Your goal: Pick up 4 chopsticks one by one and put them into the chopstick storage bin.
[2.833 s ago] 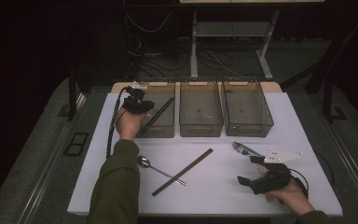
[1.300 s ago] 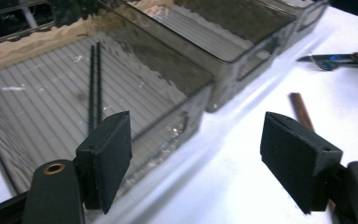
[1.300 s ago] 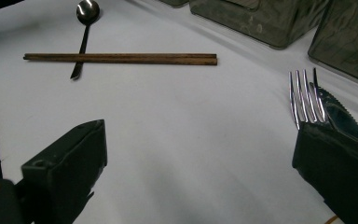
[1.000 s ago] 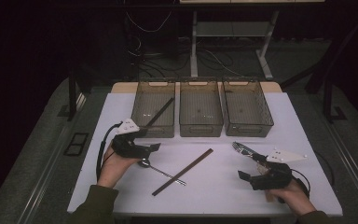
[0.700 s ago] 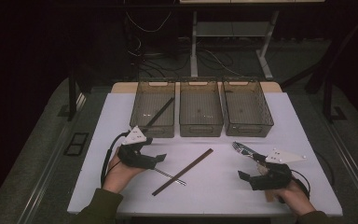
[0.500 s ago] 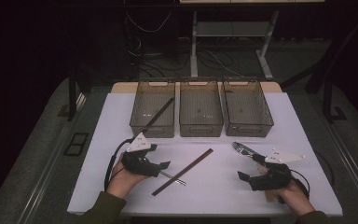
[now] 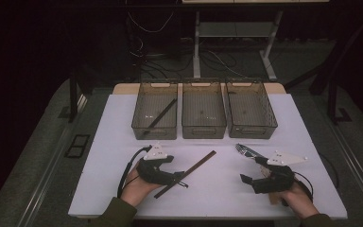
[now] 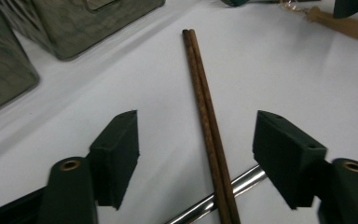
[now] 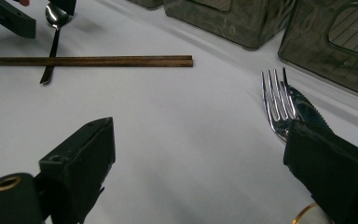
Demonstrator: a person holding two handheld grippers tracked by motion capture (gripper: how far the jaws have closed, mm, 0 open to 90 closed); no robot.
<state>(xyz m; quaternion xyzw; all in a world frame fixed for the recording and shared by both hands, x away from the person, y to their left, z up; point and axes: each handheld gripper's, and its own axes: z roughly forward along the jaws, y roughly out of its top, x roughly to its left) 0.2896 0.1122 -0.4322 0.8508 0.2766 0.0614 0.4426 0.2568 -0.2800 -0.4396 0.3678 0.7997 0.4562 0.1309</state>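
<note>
Wooden chopsticks (image 8: 208,126) lie on the white bench (image 7: 217,198), crossing a steel spoon (image 8: 223,193). Left tool (image 8: 196,156) straddles them, jaws just closing in, pads not yet touching. Right tool (image 9: 200,168) sits spread wide, a fork (image 9: 275,100) and knife (image 9: 307,109) near its jaw.

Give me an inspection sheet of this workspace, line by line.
Surface: white tabletop, flat.
Job's things: pair of brown wooden chopsticks lying across a steel spoon handle; one dark stick in the left clear plastic bin.
Clutter: steel fork over a serrated knife; two more bins.
Grippers: left gripper open, jaws just closing, astride the chopsticks; right gripper open.
Cables: black lead beside the left hand.
Surroundings: dark; desk legs, floor wires.
</note>
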